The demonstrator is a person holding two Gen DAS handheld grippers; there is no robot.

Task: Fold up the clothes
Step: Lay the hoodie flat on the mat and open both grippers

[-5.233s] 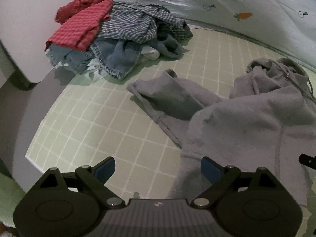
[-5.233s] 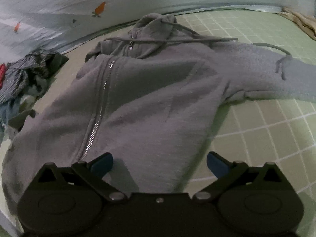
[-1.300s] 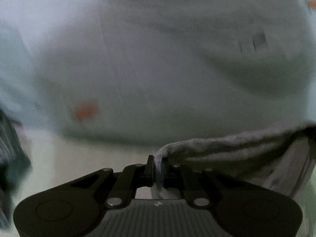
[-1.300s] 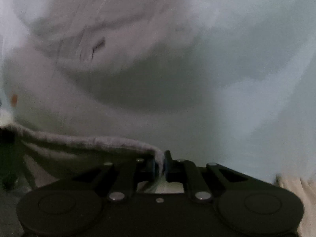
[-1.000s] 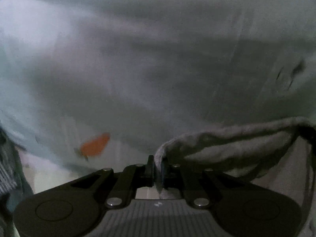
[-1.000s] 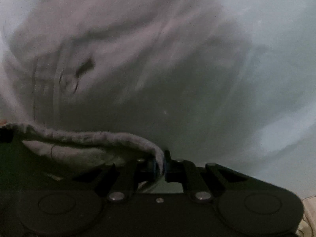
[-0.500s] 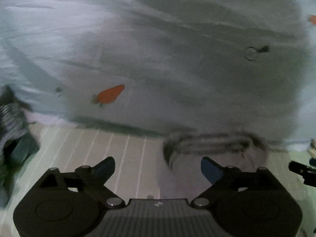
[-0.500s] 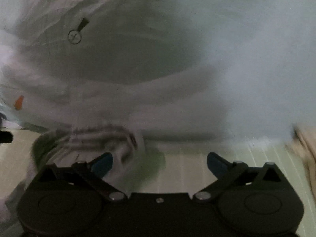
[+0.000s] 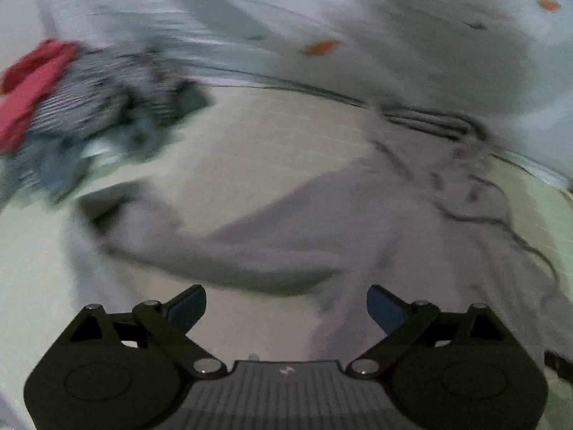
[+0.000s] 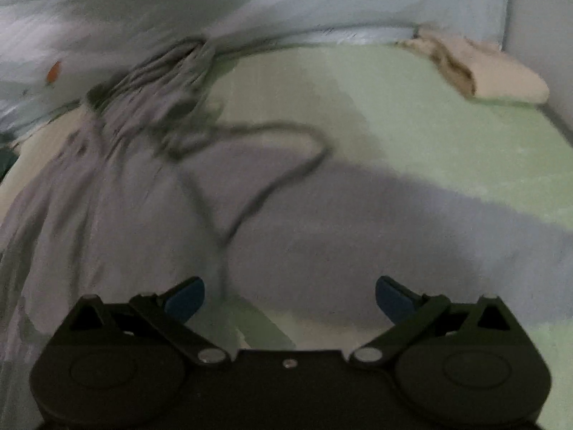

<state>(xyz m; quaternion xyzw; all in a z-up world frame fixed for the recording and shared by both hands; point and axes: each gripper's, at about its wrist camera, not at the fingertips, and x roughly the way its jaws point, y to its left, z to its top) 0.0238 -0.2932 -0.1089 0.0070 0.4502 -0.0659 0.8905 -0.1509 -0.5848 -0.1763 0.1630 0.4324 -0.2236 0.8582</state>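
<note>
A grey zip hoodie (image 9: 412, 222) lies spread on the pale green checked sheet (image 9: 272, 136), its hood bunched toward the quilt and one sleeve reaching left. In the right wrist view the same hoodie (image 10: 286, 222) fills the middle, a drawstring (image 10: 272, 182) looping across it and a sleeve running off to the right. My left gripper (image 9: 286, 306) hangs open above the hoodie's lower left part, nothing between its blue pads. My right gripper (image 10: 290, 295) is open too, above the hoodie's body, and holds nothing. Both views are smeared by motion.
A heap of clothes (image 9: 82, 107) with a red piece (image 9: 32, 82) on top sits at the far left. A pale blue quilt with orange carrot prints (image 9: 358, 18) borders the far side. A folded beige garment (image 10: 494, 71) lies at the far right by the wall.
Both grippers were shut on the hoodie's edge, held up before the quilt. They have let go and opened wide. The hoodie now lies flat, and both grippers have drawn back over it.
</note>
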